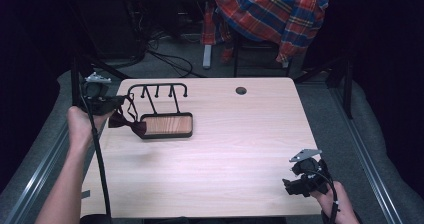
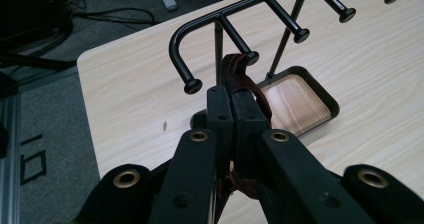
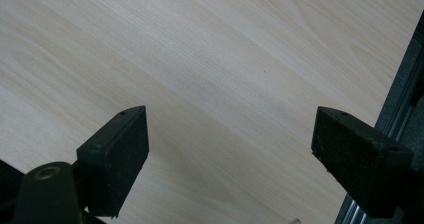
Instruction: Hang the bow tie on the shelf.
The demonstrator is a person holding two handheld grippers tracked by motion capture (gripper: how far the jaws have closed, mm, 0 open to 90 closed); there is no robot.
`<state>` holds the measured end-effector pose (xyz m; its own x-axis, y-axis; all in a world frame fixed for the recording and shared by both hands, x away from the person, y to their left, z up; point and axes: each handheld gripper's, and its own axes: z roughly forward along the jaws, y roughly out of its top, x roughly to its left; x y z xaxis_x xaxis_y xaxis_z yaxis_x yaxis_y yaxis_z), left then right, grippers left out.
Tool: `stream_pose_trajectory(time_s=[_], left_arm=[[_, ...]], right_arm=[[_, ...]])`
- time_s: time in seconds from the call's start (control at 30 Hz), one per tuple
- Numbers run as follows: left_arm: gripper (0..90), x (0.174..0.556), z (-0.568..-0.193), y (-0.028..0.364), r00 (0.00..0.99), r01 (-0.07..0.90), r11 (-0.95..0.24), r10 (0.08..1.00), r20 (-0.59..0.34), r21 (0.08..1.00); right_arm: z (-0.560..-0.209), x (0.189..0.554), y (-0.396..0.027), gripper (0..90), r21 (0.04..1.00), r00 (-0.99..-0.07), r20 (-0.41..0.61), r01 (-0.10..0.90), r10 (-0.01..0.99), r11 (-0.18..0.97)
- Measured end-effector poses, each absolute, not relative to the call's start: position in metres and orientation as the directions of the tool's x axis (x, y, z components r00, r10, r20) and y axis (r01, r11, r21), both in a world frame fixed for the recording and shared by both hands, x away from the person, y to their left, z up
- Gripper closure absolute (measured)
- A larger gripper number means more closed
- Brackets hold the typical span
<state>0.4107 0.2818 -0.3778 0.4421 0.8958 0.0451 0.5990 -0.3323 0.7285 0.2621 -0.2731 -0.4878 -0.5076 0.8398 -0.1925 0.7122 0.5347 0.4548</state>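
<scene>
A dark red bow tie (image 1: 127,124) hangs by its strap from my left gripper (image 1: 121,102), just left of a black hook rack (image 1: 158,90) that stands on a wood-lined tray (image 1: 167,125). In the left gripper view the jaws are shut on the bow tie strap (image 2: 239,74), whose loop lies against the second hook (image 2: 240,44) of the rack (image 2: 225,19). My right gripper (image 1: 290,184) rests near the table's front right corner. Its jaws stand wide apart over bare table (image 3: 225,84), the gripper (image 3: 230,164) holding nothing.
The light wooden table (image 1: 240,149) has a small round hole (image 1: 241,90) near its far edge. A plaid shirt (image 1: 272,11) hangs over a chair beyond the table. Cables lie on the floor behind, and metal rails run along both sides.
</scene>
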Motion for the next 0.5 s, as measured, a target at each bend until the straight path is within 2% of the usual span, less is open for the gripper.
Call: stream_pose_trajectory(time_s=[0.5], left_arm=[[88.5,0.43,-0.381,0.284,0.416,0.615,-0.299,0.909,0.022,0.73]], right_arm=[[-0.488,0.262,-0.272,15.0,0.452,-0.512,-0.194,0.71,0.837,0.54]])
